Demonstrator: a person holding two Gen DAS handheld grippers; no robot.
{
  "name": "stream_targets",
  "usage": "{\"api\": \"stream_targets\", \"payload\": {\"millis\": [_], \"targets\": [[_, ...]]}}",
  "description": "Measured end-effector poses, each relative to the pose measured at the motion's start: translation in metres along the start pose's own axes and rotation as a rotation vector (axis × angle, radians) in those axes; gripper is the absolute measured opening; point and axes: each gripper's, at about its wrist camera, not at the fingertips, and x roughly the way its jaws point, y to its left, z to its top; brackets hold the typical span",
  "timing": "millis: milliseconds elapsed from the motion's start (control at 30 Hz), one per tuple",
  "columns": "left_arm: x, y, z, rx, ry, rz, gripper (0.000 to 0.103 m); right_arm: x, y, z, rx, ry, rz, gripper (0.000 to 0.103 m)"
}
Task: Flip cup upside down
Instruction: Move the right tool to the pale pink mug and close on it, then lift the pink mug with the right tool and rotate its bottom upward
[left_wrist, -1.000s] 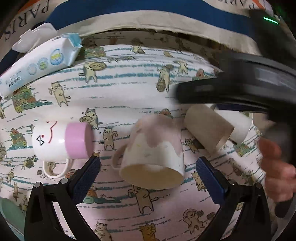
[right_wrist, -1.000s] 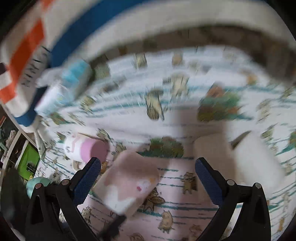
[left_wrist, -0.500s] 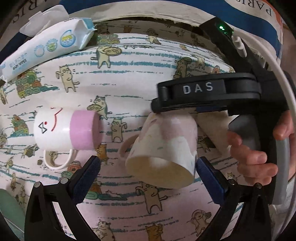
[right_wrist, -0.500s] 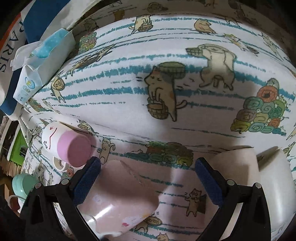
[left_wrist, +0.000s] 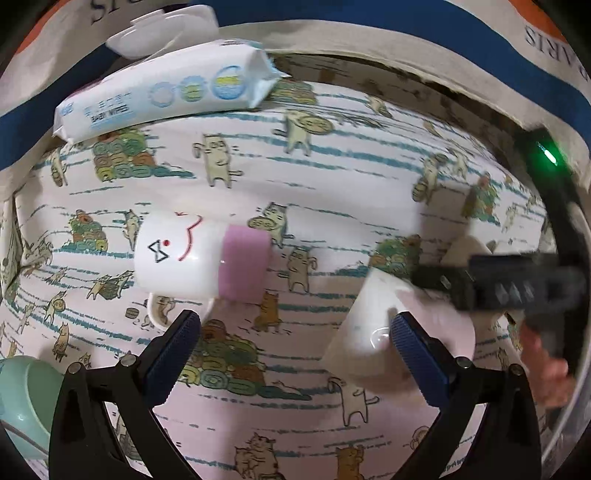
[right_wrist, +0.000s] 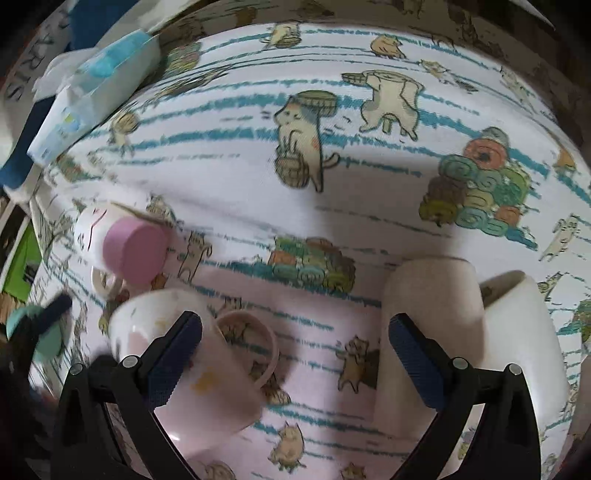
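Observation:
A pink-and-cream mug (left_wrist: 373, 332) lies tilted on the cat-print cloth, partly behind my left gripper's right finger; its mouth faces the left wrist view. In the right wrist view it (right_wrist: 207, 373) lies by the left finger, handle up and mouth to the left. My left gripper (left_wrist: 291, 350) is open and empty, the mug at its right side. My right gripper (right_wrist: 295, 350) is open and empty; its body (left_wrist: 517, 284) shows blurred above the mug. A white mug with a pink base (left_wrist: 199, 258) lies on its side to the left, also in the right wrist view (right_wrist: 125, 243).
A pack of baby wipes (left_wrist: 166, 96) lies at the back left. Two pale cups (right_wrist: 436, 332) (right_wrist: 524, 339) lie on their sides by the right gripper's right finger. A mint green cup (left_wrist: 22, 402) sits at the left edge. A striped bag rims the back.
The right gripper has moved right and down across the left wrist view. The pink-and-cream mug has tipped and shifted right, from between the left fingers to beside the right one.

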Motion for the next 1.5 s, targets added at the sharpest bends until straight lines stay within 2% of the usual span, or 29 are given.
{"api": "stream_targets", "payload": {"millis": [100, 233, 433, 500, 567, 667, 733, 767, 833, 867, 967, 1133, 1300, 1500], "targets": [[0.002, 0.007, 0.002, -0.019, -0.001, 0.007, 0.103, -0.007, 0.004, -0.015, -0.051, -0.01, -0.021, 0.102], [0.009, 0.017, 0.004, -0.061, 0.024, -0.027, 0.103, -0.015, 0.009, -0.036, -0.1, -0.019, -0.053, 0.102], [0.009, 0.023, 0.004, -0.084, 0.073, -0.046, 0.101, -0.035, 0.001, -0.059, -0.037, -0.082, 0.0, 0.102], [0.001, 0.026, 0.005, -0.095, 0.059, -0.053, 0.101, -0.043, 0.0, -0.064, -0.012, -0.115, 0.014, 0.102], [-0.01, 0.026, 0.008, -0.08, 0.027, 0.002, 0.101, -0.052, 0.003, -0.069, -0.001, -0.158, 0.021, 0.102], [-0.019, 0.023, 0.009, 0.004, -0.002, 0.191, 0.101, -0.057, 0.01, -0.07, 0.01, -0.215, 0.009, 0.102], [-0.013, 0.026, 0.009, 0.01, 0.022, 0.227, 0.101, -0.053, 0.012, -0.068, 0.033, -0.23, -0.019, 0.102], [-0.005, 0.029, 0.009, 0.003, 0.065, 0.208, 0.098, -0.051, 0.011, -0.067, 0.048, -0.232, -0.019, 0.102], [0.014, 0.034, 0.004, -0.016, 0.173, 0.143, 0.081, -0.045, 0.005, -0.066, 0.088, -0.221, 0.015, 0.102], [0.023, 0.034, 0.001, -0.021, 0.225, 0.105, 0.078, -0.041, 0.002, -0.066, 0.101, -0.21, 0.035, 0.102], [0.035, 0.033, -0.004, -0.063, 0.295, -0.008, 0.063, -0.038, -0.005, -0.068, 0.122, -0.203, 0.055, 0.102], [0.039, 0.024, -0.004, -0.035, 0.269, -0.06, 0.062, -0.041, -0.013, -0.071, 0.136, -0.207, 0.085, 0.102], [0.037, 0.016, -0.003, -0.031, 0.192, -0.106, 0.062, -0.048, -0.014, -0.076, 0.119, -0.204, 0.075, 0.102], [0.031, 0.001, -0.004, 0.037, 0.14, -0.109, 0.064, -0.054, -0.02, -0.078, 0.125, -0.23, 0.049, 0.102]]}}
